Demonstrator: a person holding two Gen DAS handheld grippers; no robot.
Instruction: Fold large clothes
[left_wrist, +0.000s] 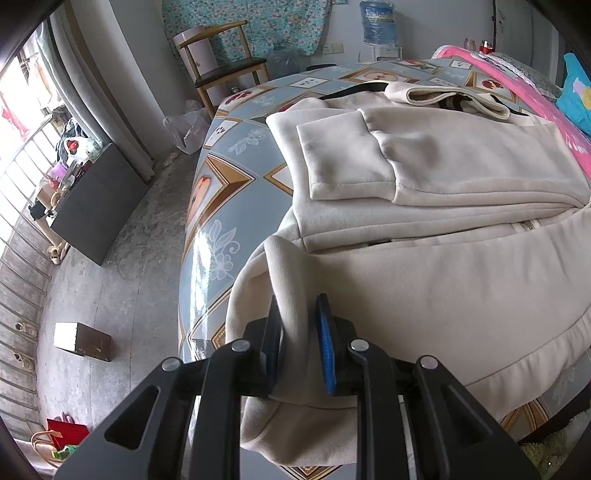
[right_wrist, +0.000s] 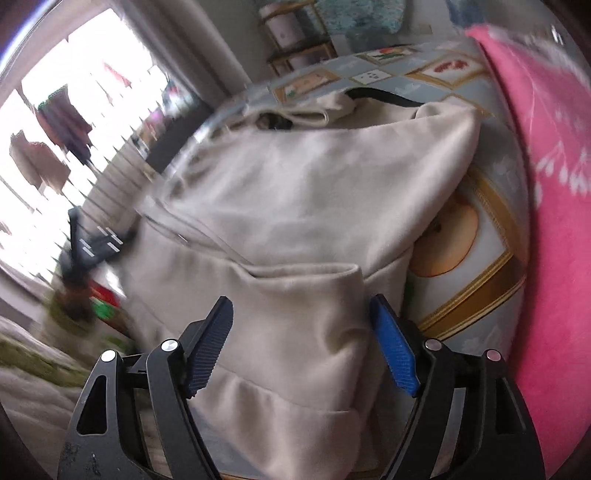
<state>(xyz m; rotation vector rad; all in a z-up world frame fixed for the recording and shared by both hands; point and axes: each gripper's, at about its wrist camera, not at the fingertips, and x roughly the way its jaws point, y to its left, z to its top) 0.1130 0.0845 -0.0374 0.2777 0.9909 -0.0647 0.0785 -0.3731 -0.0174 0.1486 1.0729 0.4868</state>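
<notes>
The right wrist view was smeared with motion blur: the window (right_wrist: 74, 122) and the clothes hanging at it were shapeless, and a dark object (right_wrist: 86, 251) left of the jacket (right_wrist: 295, 192) could not be identified. The jacket's hem ran off the bottom edge. In the left wrist view, the blanket (left_wrist: 524, 96) was cut off at right.

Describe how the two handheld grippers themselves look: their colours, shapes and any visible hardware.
The left gripper and the right gripper share one design: matte black angular linkage arms with triangular cut-outs, joined by round silver pins. Each finger ends in a flat pad faced with blue ribbed rubber. No cables, labels, sleeves or hands show in either wrist view.
</notes>
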